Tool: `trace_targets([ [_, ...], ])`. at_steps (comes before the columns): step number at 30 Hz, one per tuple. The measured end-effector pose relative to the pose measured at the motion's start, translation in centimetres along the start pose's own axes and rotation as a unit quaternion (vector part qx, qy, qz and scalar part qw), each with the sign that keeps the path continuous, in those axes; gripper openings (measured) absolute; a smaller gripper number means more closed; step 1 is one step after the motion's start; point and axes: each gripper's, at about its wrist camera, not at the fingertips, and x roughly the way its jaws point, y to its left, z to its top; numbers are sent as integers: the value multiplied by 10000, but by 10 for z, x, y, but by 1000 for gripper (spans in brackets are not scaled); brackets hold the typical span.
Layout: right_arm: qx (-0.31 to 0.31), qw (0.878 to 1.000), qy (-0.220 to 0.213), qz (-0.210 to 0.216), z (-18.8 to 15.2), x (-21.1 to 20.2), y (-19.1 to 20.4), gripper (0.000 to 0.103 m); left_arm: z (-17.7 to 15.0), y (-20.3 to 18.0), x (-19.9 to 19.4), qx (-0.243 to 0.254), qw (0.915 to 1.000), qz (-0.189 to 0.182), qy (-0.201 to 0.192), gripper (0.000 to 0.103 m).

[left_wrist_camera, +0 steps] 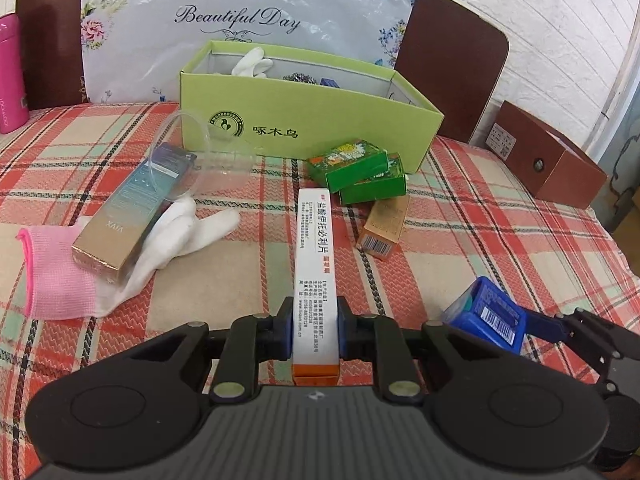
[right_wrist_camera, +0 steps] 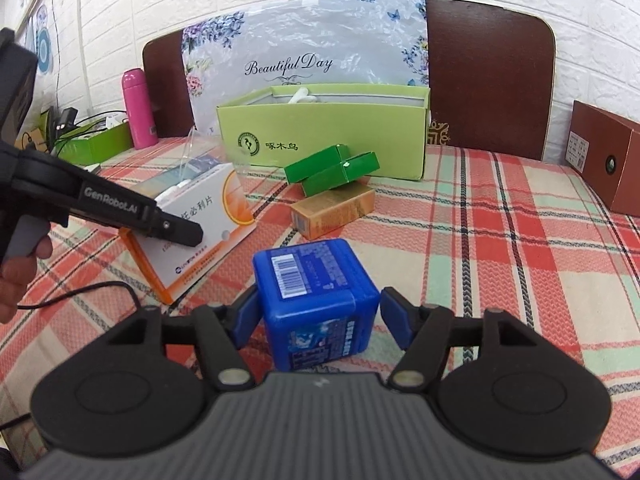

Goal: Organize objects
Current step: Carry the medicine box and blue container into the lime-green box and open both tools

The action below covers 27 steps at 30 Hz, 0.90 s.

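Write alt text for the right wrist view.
The right gripper straddles a blue box on a plaid cloth, its pads not pressing it. At left, the left gripper holds a white-and-orange box; a green box stands behind.

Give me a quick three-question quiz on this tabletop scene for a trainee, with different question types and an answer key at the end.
1. True or false: the left gripper is shut on the white and orange medicine box.
2. Multiple choice: the blue cube box between the right gripper's fingers is A) clamped and lifted, B) sitting between open fingers, C) inside the light green box.
3. Fill in: the gold and teal carton lies on top of a white ___.

Key: 1 true. 2 B; a gap shows beside the right-hand finger. 3 glove.
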Motion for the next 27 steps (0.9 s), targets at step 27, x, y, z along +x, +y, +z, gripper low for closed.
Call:
trace_targets([
  [27, -73, 9989, -414, 206, 44, 1, -4, 58, 30, -6, -20, 54, 9979, -416, -499, 18],
])
